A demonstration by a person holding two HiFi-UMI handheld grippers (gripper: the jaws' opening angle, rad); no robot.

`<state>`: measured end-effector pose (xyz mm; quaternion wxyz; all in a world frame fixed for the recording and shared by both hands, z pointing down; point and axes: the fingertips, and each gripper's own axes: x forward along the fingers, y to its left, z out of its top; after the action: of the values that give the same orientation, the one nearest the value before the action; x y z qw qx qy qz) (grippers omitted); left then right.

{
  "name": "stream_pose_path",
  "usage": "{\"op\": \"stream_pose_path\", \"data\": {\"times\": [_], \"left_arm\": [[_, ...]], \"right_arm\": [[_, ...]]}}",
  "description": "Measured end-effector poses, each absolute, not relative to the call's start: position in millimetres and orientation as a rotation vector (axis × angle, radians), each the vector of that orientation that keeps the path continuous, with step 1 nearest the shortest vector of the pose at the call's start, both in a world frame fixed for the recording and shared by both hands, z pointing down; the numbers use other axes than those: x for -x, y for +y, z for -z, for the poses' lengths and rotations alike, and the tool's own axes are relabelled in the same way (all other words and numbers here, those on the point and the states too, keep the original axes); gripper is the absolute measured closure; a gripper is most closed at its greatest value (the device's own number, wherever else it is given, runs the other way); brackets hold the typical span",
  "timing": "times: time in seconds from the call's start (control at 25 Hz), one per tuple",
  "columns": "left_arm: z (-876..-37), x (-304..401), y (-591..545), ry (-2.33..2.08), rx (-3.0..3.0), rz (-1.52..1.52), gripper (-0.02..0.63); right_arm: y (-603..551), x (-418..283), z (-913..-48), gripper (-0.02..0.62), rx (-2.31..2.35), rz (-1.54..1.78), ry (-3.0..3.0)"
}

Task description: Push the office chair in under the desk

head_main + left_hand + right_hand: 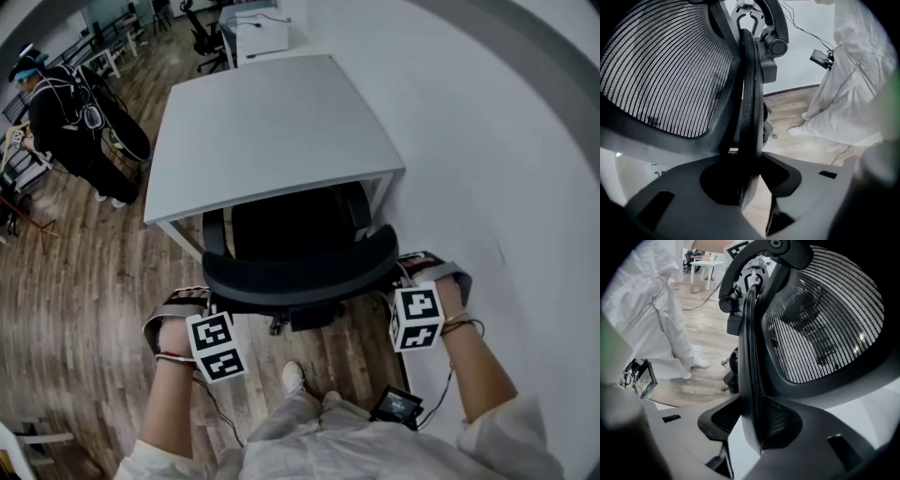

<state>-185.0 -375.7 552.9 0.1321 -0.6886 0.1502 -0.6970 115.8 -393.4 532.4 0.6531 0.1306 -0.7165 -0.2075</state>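
Observation:
A black mesh office chair (300, 267) stands with its seat partly under the white desk (262, 131); its curved backrest faces me. My left gripper (204, 298) is at the backrest's left end and my right gripper (401, 270) at its right end. In the left gripper view the backrest's black rim (750, 93) runs down between the jaws of the left gripper (750, 187), which is shut on it. In the right gripper view the rim (752, 357) sits the same way in the right gripper (757, 427), also shut on it.
A white wall (487, 141) runs close along the desk's right side. A person in black (66, 122) stands on the wooden floor at far left. A white cabinet (258, 33) and another chair (206, 37) are beyond the desk. A small device (398, 405) hangs on a cable by my legs.

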Motion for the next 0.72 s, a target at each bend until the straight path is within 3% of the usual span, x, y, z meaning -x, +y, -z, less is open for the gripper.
{"op": "stream_pose_path", "data": {"times": [0.72], "left_arm": [[-553,187,-438,0.393,1.998,1.983,0.491]], "right_arm": [[-449,-113,-533,0.446,-0.343,0.455,-1.605]]}}
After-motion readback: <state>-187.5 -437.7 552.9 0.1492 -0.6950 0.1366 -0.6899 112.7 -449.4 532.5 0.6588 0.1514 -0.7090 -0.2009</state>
